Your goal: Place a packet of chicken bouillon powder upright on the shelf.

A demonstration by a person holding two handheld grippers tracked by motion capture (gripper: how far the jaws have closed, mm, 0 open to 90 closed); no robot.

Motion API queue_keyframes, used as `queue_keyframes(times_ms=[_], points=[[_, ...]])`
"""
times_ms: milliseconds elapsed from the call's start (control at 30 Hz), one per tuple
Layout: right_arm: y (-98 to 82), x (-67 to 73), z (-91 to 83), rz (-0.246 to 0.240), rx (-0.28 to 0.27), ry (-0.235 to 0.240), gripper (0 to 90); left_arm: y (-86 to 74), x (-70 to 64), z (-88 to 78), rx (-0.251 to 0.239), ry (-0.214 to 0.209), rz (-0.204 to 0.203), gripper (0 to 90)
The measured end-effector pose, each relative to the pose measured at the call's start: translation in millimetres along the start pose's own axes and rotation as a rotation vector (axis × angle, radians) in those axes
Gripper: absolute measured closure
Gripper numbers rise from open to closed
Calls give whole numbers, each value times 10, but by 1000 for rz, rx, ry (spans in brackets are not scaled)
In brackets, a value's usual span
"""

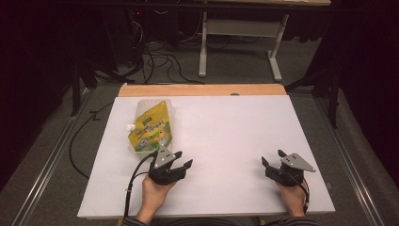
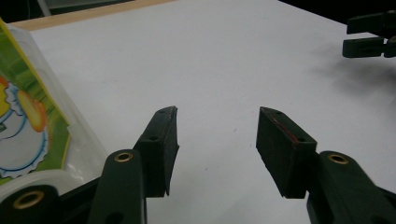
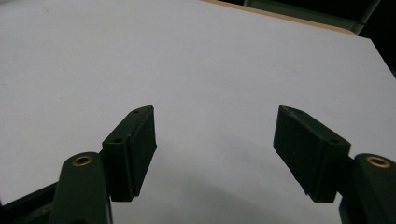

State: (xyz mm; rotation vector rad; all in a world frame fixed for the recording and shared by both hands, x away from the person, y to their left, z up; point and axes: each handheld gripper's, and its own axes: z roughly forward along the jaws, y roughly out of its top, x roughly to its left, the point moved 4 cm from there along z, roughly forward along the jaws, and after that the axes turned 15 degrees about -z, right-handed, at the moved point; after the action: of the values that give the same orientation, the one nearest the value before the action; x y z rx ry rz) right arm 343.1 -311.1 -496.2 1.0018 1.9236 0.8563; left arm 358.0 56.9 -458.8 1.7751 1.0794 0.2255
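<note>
We're at the approach step: nothing is gripped yet, and we read the yellow-green spout pouch (image 1: 151, 126) as the target, since it's the only item on the white worktop (image 1: 235, 141).

Left to right:

- Pouch lies flat at the left side of the worktop, toward the far edge, its white cap (image 1: 130, 127) sticking out to the left. In the left gripper view its printed face (image 2: 23, 116) sits at the left margin, outside the jaws.
- Our left hand-held gripper (image 1: 181, 160) is just near of the pouch's near end, close beside it; we can't tell from above whether its body touches the pouch edge. Jaws are spread, bare worktop between the pads (image 2: 163, 149), nothing pinched. Tips point to the right and away from the pouch, not at it.
- Our right hand-held gripper (image 1: 272, 157) is well apart at the right, near edge, resting low over bare worktop. Jaws spread wide, pads (image 3: 133, 151) empty. It also shows far off at the upper right of the left gripper view (image 2: 369, 35).

Next move, our call: swing the left hand-held gripper left so the pouch's near edge or a corner comes between the pads, then close. The pouch is soft and flat, so we'd go for an edge rather than the face. The right hand-held gripper stays free to take the cap end if 2 grips are needed.
</note>
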Motion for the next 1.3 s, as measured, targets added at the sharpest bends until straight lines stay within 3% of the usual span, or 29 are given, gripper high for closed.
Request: queue_keyframes(times_ms=[433,833,1300], points=[[1,4,2,-3,4,0,304,-44,-21,217,6,-16,-19,484],[1,4,0,-1,3,0,304,-128,-47,407,21,-25,9,454],[0,1,2,-1,2,2,304,-189,-16,570,25,2,17,406]])
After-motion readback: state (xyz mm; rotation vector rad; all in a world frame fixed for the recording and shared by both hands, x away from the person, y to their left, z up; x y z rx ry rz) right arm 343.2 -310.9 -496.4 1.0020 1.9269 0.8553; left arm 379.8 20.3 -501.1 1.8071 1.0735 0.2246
